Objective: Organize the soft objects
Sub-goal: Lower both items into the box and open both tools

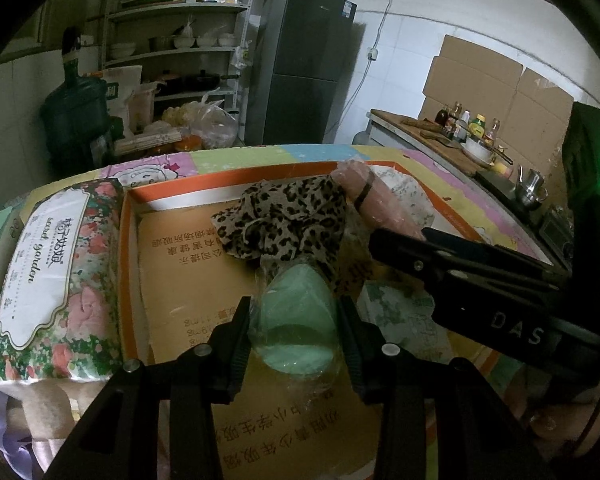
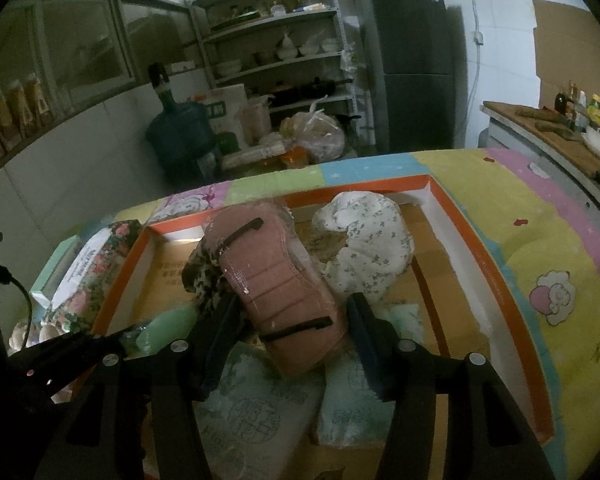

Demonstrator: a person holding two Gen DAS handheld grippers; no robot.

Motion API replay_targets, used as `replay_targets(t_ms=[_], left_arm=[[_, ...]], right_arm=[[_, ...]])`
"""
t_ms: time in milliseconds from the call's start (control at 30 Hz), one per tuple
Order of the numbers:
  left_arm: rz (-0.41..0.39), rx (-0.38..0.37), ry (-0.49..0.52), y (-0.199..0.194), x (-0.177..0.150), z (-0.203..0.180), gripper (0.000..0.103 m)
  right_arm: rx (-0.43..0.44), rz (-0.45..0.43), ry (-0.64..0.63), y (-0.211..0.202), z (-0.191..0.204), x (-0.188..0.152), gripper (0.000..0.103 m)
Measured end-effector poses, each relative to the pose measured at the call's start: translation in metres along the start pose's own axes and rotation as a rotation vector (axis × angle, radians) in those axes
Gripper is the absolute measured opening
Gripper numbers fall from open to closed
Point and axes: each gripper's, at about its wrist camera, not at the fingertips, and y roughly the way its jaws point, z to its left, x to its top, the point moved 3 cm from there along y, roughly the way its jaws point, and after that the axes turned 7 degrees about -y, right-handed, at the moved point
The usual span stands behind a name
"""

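A tall dark fridge [image 1: 300, 64] stands at the top centre, with metal shelving [image 1: 172, 32] full of bowls and pans to its left and a blue water jug [image 1: 74, 108] on the floor at far left. Flattened cardboard [image 1: 496, 80] leans on the tiled wall at upper right, above a counter crowded with bottles.

Lower down, a pastel cartoon-print sheet [image 2: 540, 240] covers the desk. On it sits a wide, shallow orange-rimmed box [image 2: 480, 248] with a cardboard floor. Against its left wall, outside, lies a floral tissue pack [image 1: 56, 276].

Inside the box, a white flowered cloth bundle [image 2: 364, 248] sits toward the upper right and a leopard-print cloth [image 1: 284, 220] lies crumpled at centre, partly buried. The right hand-held gripper [image 2: 296, 320] clamps a pink ribbed item [image 2: 284, 288] in clear wrap with black bands, tilted over the leopard cloth. Pale green tissue packs [image 2: 352, 404] lie beneath, half hidden by the fingers.

The left hand-held gripper [image 1: 296, 320] squeezes a mint-green rounded piece [image 1: 296, 320] in glossy film, low in the frame over the box floor. Its exact nature is hard to make out.
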Motion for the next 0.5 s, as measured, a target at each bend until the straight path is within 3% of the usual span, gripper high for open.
replay_targets(t_ms=[100, 233, 333, 500], left_arm=[[0.001, -0.002, -0.005, 0.002, 0.0, 0.001, 0.044], [-0.001, -0.005, 0.0, 0.001, 0.001, 0.001, 0.058], [-0.004, -0.011, 0.006, 0.001, 0.001, 0.0, 0.064], [-0.019, -0.017, 0.006, -0.003, 0.0, -0.002, 0.069]], right_arm=[[0.008, -0.001, 0.007, 0.0, -0.001, -0.001, 0.059], [0.014, -0.001, 0.023, -0.001, -0.002, -0.003, 0.065], [0.016, -0.007, 0.031, -0.005, -0.002, -0.003, 0.065], [0.025, -0.018, 0.044, -0.011, -0.002, -0.003, 0.066]])
